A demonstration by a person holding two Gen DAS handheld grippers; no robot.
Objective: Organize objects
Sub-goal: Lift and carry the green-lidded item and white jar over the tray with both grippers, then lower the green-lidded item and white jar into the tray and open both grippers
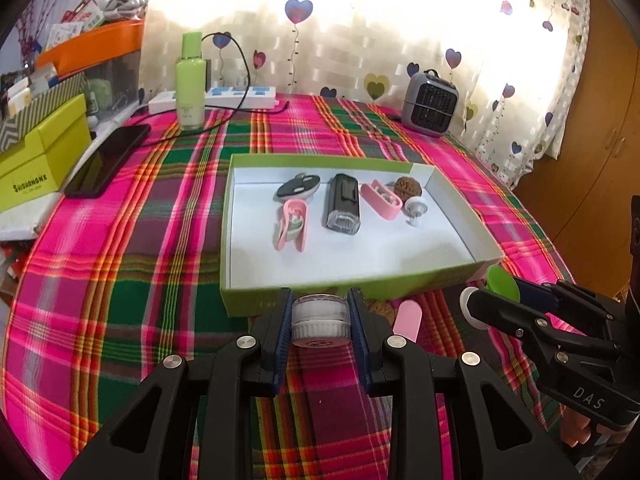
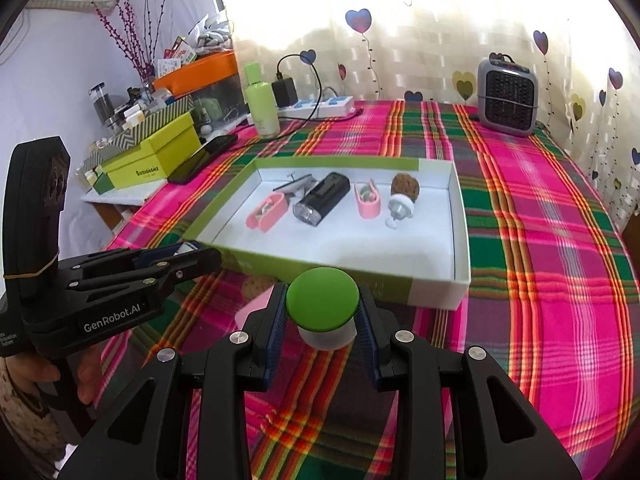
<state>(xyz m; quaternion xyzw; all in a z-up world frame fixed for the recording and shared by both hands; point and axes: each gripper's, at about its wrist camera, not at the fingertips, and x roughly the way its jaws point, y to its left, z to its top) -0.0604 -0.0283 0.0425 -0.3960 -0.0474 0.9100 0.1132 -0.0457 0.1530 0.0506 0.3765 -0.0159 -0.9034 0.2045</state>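
Left wrist view: the left claw [image 1: 320,322] is clamped on a small white jar [image 1: 319,320] just before the near wall of the green tray [image 1: 280,294]. The right claw [image 2: 322,316] is clamped on a green-capped piece [image 2: 322,304], likewise over the plaid desk [image 2: 540,240] near its front edge.

Both grippers are matte black frames with triangular cut-outs, round silver screw heads and dark blue ribbed pads on the fingers [image 1: 280,344]. The left gripper [image 2: 192,258] carries white "GenRobot.AI" lettering and a thin yellowish band around its upright handle, while the right gripper [image 1: 486,300] shows "DAS". The sleeve [image 2: 24,420] at the lower edge looks like a beige speckled pattern, though it is blurred.
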